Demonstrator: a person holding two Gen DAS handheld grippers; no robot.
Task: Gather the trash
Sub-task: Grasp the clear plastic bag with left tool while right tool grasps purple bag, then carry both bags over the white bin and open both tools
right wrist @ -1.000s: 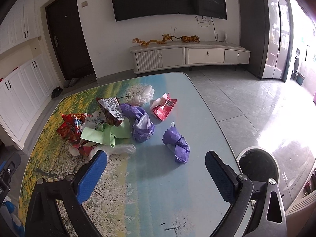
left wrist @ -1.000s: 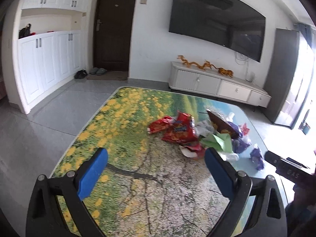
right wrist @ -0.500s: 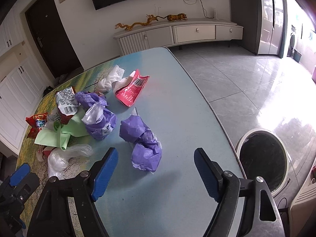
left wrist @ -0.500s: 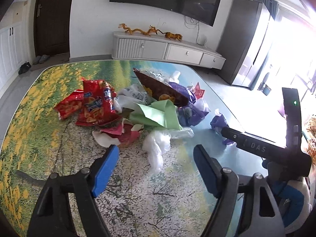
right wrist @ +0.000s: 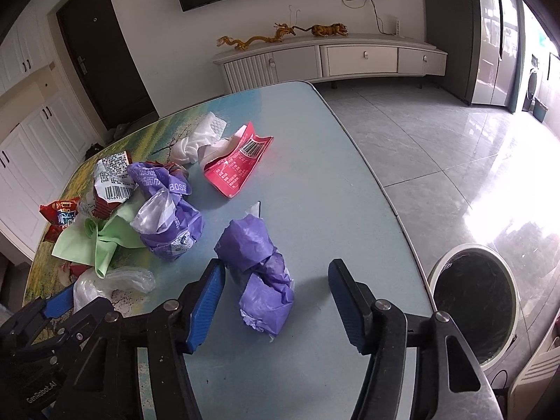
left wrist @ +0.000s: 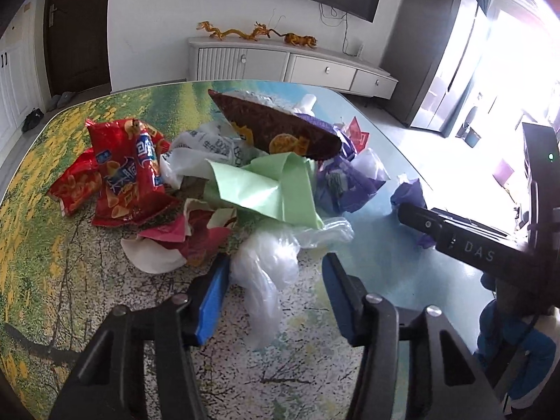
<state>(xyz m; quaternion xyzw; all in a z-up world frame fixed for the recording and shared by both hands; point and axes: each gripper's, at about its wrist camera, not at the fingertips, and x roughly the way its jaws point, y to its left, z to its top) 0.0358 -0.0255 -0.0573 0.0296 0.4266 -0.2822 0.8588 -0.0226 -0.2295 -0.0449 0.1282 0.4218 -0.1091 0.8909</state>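
Two views. Left wrist view: left tongs (left wrist: 276,283) wide open, straddling a clear plastic bag (left wrist: 269,266) without pinching it; bag lies on the tabletop (left wrist: 70,262) at the near edge of the wrapper heap, beside green paper (left wrist: 266,189).

Right wrist view: right tongs (right wrist: 276,287) wide open around a purple crumpled bag (right wrist: 259,269), gripping nothing; bin (right wrist: 472,297) on the floor, right of the tabletop.

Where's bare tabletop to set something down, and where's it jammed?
Free: the blue stretch between the pink wrapper and the table's right edge, and the near strip behind the purple wad. Crowded: the pile around the green paper and red snack bags.
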